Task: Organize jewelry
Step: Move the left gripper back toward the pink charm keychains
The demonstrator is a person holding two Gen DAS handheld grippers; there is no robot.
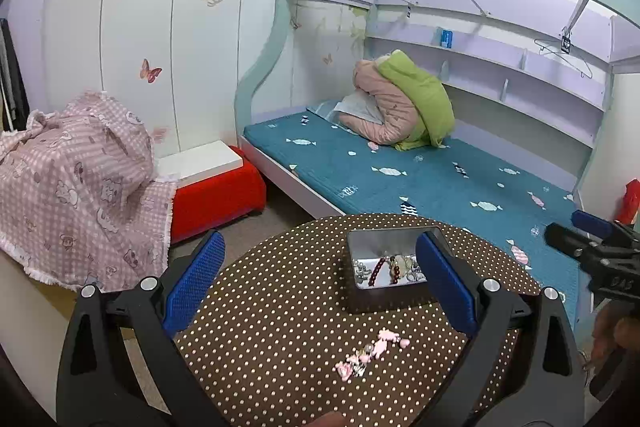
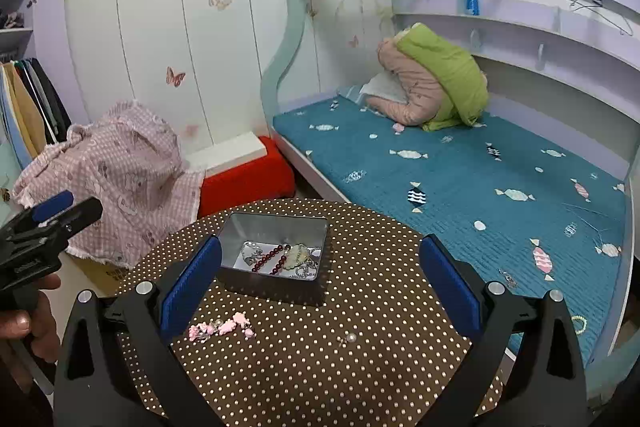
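Above the near edge of the round dotted table [image 2: 360,307], the right gripper [image 2: 320,291] hangs with its blue pads spread wide and nothing between them, and the left gripper [image 1: 320,283] is likewise wide and empty beside it. Both point toward the far side of the table, which suits a reach either to the loose pieces or to the box beyond them.

Nearest the tools, close to the near edge, a pink charm bracelet [image 2: 222,327] lies strung out on the cloth, and a small clear bead piece [image 2: 349,338] sits apart from it toward the right. Neither is touched.

Farther in, toward the far edge, stands an open metal tin [image 2: 276,227], set squarely in front of both tools so either can drop into it. Inside lie a dark red bead string [image 2: 270,259], a pale pendant [image 2: 298,255] and silvery chains.

Judging by this, the tin is the collecting place and the two loose pieces remain to be gathered. Another bead bracelet [image 2: 579,324] seems to lie on the bed [image 2: 460,155] beyond the table's right edge.
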